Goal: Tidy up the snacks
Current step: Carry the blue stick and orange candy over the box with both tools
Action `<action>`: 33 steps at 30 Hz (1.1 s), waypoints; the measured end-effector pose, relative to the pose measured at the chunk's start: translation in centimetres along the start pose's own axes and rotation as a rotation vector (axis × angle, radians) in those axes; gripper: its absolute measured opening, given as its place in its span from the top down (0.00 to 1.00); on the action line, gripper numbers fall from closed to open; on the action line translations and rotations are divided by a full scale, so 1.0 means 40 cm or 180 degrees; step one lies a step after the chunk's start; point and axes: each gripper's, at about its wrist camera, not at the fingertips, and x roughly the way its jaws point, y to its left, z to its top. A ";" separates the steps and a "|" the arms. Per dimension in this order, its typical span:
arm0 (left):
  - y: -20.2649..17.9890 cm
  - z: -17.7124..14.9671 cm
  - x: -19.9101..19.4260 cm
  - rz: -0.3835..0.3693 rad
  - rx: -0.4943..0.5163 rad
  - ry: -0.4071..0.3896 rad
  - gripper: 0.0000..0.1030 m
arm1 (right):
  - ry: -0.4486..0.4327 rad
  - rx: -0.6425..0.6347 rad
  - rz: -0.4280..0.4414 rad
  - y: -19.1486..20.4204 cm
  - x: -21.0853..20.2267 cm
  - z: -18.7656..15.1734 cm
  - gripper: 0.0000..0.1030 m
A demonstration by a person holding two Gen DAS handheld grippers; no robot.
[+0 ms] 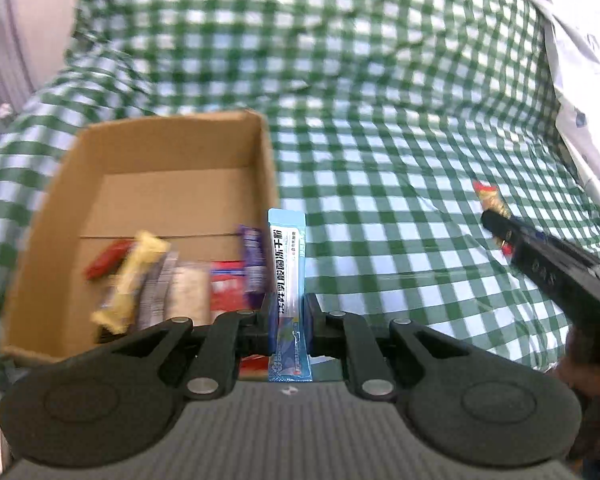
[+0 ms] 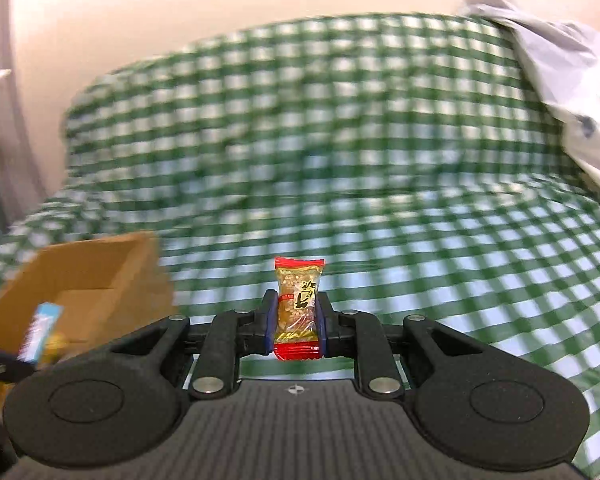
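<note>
My left gripper (image 1: 287, 312) is shut on a light blue stick sachet (image 1: 287, 264) that stands upright between its pads, raised just to the right of an open cardboard box (image 1: 164, 148). Several wrapped snacks (image 1: 168, 280) lie in the box's near half. My right gripper (image 2: 298, 316) is shut on a small red and gold snack pack (image 2: 299, 304), held above the checked cloth. In the left wrist view the right gripper (image 1: 496, 216) comes in from the right with that pack (image 1: 488, 196) at its tip. The right wrist view shows the box (image 2: 84, 280) and the blue sachet (image 2: 40, 332) at the lower left.
A green and white checked cloth (image 1: 380, 120) covers the whole surface and rises at the back. A crumpled white plastic bag (image 1: 580, 80) lies at the right edge. A pale wall (image 2: 180, 8) stands behind. A hand (image 1: 592, 376) holds the right gripper.
</note>
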 end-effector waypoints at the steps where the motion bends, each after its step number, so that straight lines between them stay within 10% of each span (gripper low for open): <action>1: 0.018 -0.012 -0.026 0.0033 -0.0009 -0.0052 0.87 | 0.0006 -0.0011 0.0123 0.046 -0.030 -0.002 0.80; 14: 0.247 -0.194 -0.312 0.0058 -0.0170 -0.0513 0.87 | 0.0336 -0.0504 0.0976 0.489 -0.272 -0.111 0.80; 33: 0.331 -0.313 -0.406 -0.0074 -0.0333 -0.0725 0.87 | 0.0198 -0.1021 0.0895 0.597 -0.409 -0.149 0.80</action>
